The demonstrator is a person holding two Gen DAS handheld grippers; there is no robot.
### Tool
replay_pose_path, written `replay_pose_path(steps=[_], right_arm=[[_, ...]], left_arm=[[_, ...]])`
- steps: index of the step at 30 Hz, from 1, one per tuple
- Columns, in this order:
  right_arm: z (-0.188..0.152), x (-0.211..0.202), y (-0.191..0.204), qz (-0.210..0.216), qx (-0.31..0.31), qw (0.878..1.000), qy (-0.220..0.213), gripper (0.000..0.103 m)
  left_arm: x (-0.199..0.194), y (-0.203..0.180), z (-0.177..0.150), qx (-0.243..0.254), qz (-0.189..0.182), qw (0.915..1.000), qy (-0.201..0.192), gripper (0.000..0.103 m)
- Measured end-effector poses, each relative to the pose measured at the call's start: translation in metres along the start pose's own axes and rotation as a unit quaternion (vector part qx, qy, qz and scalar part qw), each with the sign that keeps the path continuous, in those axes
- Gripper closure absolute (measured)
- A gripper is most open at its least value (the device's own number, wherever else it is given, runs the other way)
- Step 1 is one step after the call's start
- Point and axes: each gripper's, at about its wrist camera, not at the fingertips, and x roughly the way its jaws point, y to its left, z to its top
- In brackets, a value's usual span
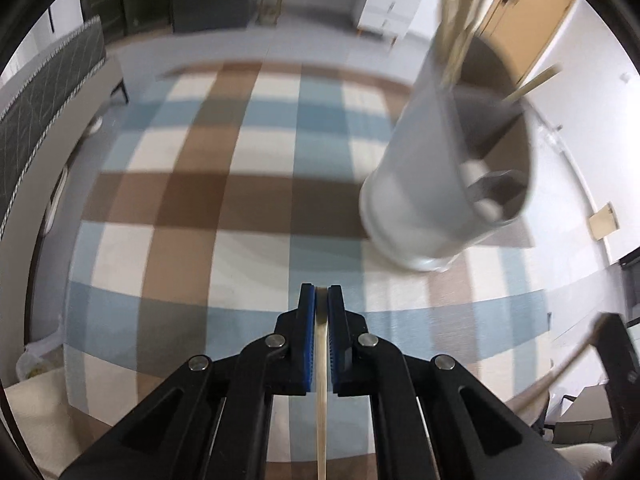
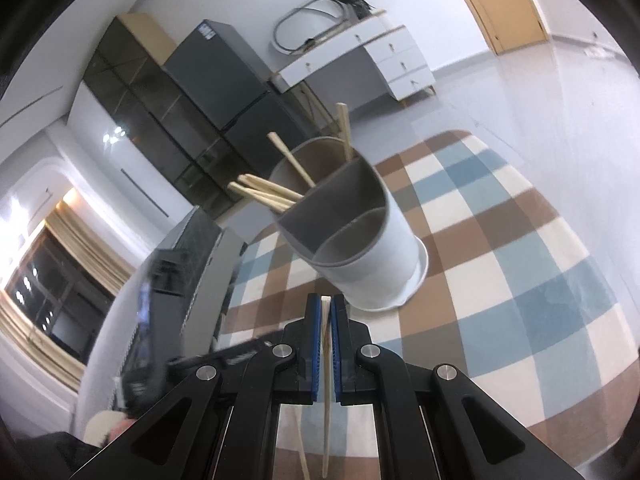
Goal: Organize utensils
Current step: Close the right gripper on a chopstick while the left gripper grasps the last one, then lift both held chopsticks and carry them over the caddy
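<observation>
A pale, matt wooden chopstick (image 1: pixel 321 380) sat between ribbed blue pads on the black plastic left gripper (image 1: pixel 321 294). Ahead to its right stood a smooth white utensil holder (image 1: pixel 416 184) with matt grey dividers, on a soft woven checked rug (image 1: pixel 200 200).

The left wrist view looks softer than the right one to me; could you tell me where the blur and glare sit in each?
Left wrist view: motion blur smears the utensil holder and checked rug, while the left tongs and their chopstick stay crisp. Right wrist view: holder sharp, blur only on the dark shape at lower left, glare at the window; both bow outward near the edges.
</observation>
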Motion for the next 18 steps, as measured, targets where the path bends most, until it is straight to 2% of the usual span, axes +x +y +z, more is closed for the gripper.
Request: replay_pose_path(steps=[6,9,18], right_arm=[[-0.007,-0.014,0.021,-0.004,-0.040,0.999,-0.018,0.099],[-0.011,-0.015,0.028,-0.023,-0.050,0.998,-0.015,0.099],[-0.012,-0.025,0.036,-0.049,-0.063,0.996,-0.034,0.099]], left_arm=[[-0.051,-0.009,-0.011,0.017,-0.041,0.9966,-0.070,0.102],[-0.064,-0.019,-0.002,0.033,-0.060,0.9930,-0.096,0.102],[-0.084,-0.028,-0.006,0.076,-0.079,0.9868,-0.119,0.102]])
